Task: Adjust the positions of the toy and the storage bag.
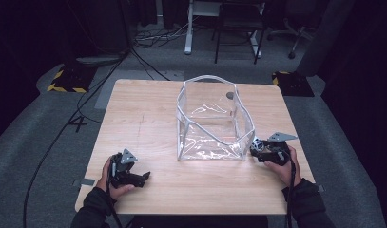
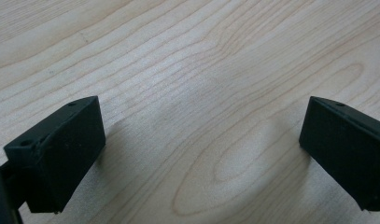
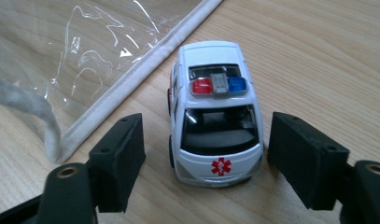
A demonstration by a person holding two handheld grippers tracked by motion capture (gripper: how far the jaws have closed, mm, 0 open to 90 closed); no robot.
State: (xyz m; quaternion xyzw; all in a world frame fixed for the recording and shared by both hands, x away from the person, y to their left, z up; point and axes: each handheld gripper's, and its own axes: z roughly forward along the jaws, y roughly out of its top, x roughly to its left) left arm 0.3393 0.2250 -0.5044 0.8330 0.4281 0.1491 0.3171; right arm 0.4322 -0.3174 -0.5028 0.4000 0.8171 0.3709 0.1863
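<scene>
We see a clear plastic bag [image 1: 212,121] standing open in the middle of the wooden table [image 1: 143,118], its soft walls creased and glossy, its edges trimmed in pale grey piping. That piping runs along the bag's bottom edge [image 3: 131,79] just beside the toy ambulance [image 3: 215,121], which sits on its wheels on the bare wood at the bag's near right corner [image 1: 257,144]. The little car is smooth white plastic with a boxy body, dark windows, a red and a blue light on the roof and a red star emblem on the end facing us. We hold the right gripper [image 3: 204,161] low around it: its blocky matte black jaws stand wide on either side of the car, a gap showing at each flank. Our left gripper [image 2: 201,154] rests well apart, near the table's front left [image 1: 129,173], jaws spread wide over nothing but pale, wavy wood grain. Beyond the table lie grey carpet, black cables and chair legs.
</scene>
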